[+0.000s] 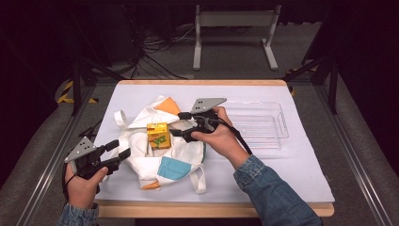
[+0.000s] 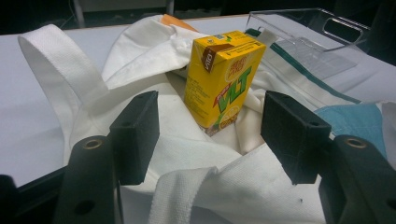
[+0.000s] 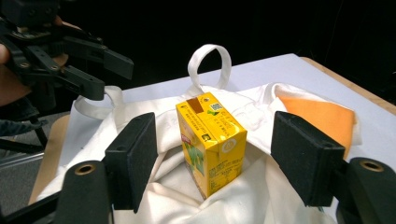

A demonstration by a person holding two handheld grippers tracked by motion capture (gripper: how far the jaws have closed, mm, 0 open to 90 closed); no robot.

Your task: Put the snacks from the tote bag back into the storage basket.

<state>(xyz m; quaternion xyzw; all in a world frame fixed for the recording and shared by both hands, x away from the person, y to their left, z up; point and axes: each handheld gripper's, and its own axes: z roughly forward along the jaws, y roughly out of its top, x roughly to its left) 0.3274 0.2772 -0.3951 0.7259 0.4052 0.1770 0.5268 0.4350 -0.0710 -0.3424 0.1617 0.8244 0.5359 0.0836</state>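
Note:
A yellow drink carton [image 1: 158, 135] [image 2: 222, 77] [image 3: 212, 140] stands upright on a crumpled white tote bag [image 1: 181, 150] [image 2: 163, 116] [image 3: 252, 196] with orange and teal patches. My right gripper [image 1: 177, 125] [image 3: 219, 158] is open, just right of the carton, with its jaws pointing at it and not touching it. Open too, my left gripper [image 1: 120, 150] [image 2: 214, 135] [image 3: 107, 74] hovers at the bag's left edge, aimed toward the carton from farther off. Nothing is between its jaws.
A clear plastic tray [image 1: 263, 136] [image 2: 299, 28] lies right of the bag, behind the right hand. The bag's handles loop out at the back left [image 1: 121, 117] and the front right [image 1: 200, 179]. A white sheet [image 1: 291, 165] covers the wooden table.

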